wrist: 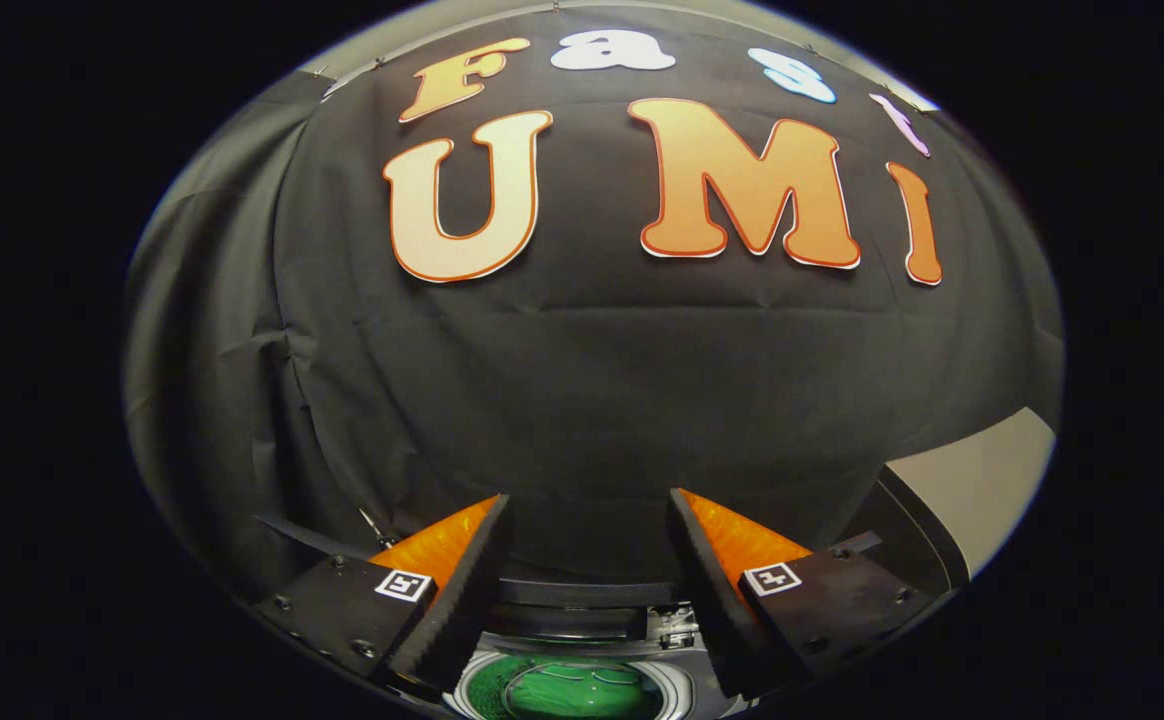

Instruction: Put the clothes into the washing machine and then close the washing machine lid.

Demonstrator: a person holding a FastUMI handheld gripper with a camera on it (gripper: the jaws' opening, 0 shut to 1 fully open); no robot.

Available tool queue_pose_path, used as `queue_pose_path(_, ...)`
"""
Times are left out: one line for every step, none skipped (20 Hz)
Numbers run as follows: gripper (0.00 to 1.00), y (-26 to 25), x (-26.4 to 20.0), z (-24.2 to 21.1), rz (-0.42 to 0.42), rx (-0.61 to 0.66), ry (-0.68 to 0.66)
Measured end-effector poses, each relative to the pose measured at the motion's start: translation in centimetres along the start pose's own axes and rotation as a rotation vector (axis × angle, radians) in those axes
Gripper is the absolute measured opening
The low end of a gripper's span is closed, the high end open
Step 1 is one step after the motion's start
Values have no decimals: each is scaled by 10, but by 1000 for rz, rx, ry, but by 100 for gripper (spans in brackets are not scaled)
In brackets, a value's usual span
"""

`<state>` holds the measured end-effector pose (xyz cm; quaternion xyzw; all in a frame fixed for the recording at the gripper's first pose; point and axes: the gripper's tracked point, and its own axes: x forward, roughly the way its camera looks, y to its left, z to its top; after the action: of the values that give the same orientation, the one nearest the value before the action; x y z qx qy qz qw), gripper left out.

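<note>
Orange-backed, wedge-shaped jaws with ribbed black pads stand released, wide apart and gripping nothing. Below and between them sits the washing machine, its round glassy opening showing crumpled green clothes inside.

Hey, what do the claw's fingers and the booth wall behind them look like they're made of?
The claw is open, nothing between its fingers. Each finger has a black, matte, ribbed inner pad, probably rubber or foam, backed by glossy translucent orange, likely plastic. The wall is matte black cloth: creases and fold lines show. Below the fingers, the washer's rim looks like shiny white plastic around something green.
</note>
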<state>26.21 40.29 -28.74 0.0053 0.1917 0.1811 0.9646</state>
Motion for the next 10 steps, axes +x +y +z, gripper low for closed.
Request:
queue_pose_path(97, -1, -6, -3, -1, 0, -8)
queue_pose_path(97, 0, -13, -6, -4, -1, -16)
queue_pose_path(97, 0, -18, -9, -6, -2, -19)
queue_pose_path(97, 1, -25, -14, -8, -3, -21)
queue_pose_path(97, 1, -31, -18, -9, -3, -20)
queue_pose_path(98, 2, -38, -22, -10, -4, -21)
queue_pose_path(97, 3, -45, -27, -10, -8, -22)
queue_pose_path(97, 3, -49, -32, -7, -10, -24)
queue_pose_path(97, 3, -53, -37, -3, -11, -24)
queue_pose_path(97, 3, -57, -41, 0, -9, -22)
